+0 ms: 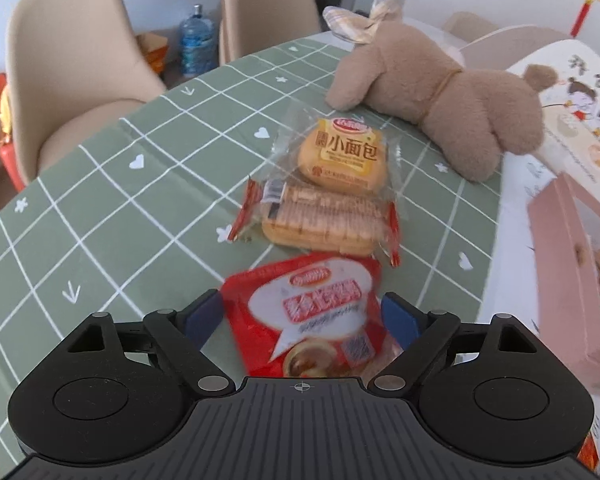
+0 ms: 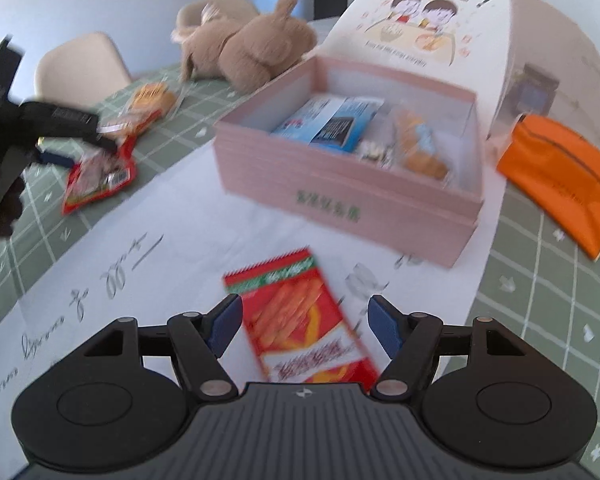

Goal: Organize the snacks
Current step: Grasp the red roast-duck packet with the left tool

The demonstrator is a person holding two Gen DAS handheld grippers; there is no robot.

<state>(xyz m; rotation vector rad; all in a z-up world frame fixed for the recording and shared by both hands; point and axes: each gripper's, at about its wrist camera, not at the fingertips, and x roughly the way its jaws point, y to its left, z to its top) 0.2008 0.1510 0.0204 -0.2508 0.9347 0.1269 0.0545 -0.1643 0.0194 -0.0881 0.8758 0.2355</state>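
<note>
Green-checked tablecloth (image 1: 100, 208): both claws — left gripper (image 1: 300, 316), right gripper (image 2: 304, 326) — gape over snack packets; slippery wrappers may squirt free.

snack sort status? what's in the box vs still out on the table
Partly done. The pink box already holds a blue packet and a few other wrapped snacks.

In hand: nothing gripped. The left gripper stands open around the red pouch; the right gripper is open around the red stick-snack packet.

Left: those two, plus the small bread and cracker pack by the plush toy.
</note>
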